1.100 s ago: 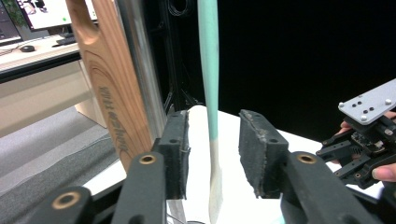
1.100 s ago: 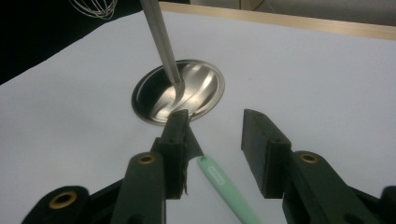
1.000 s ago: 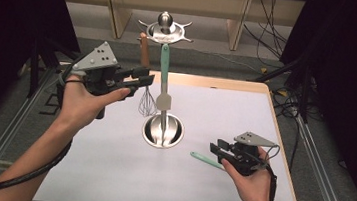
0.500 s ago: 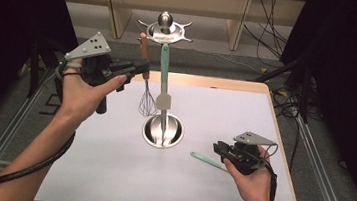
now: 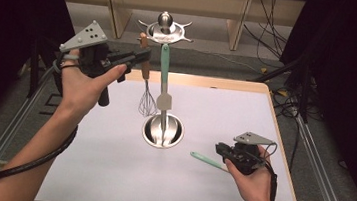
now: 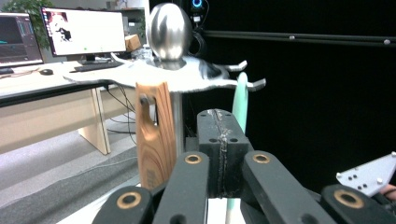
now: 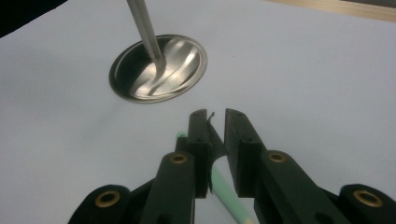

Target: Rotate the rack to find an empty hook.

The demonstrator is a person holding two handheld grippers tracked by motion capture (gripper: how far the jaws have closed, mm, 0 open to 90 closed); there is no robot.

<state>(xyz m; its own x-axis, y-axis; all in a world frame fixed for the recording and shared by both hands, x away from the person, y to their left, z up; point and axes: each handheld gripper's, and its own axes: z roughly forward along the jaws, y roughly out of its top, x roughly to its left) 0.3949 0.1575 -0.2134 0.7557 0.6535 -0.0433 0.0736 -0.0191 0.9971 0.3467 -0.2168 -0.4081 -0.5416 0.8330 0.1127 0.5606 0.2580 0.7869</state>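
Left tongs (image 5: 141, 56) raised, clamped shut; right tongs (image 5: 221, 150) low, closing astride teal handle (image 5: 208, 160).

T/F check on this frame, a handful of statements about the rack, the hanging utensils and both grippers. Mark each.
1. The left gripper has its jaws shut, with nothing between them. True.
2. A wooden-handled wire whisk hangs from the steel utensil rack. True.
3. The mint-green handle lying on the white tabletop sits inside the rack's round steel base. False: it lies on the table beside the base, at the right gripper.
4. The right gripper is shut tight. False: a gap shows between its jaws, which have just been closing.
5. The rack holds nothing mint-green. False: a mint-green-handled spatula hangs there.
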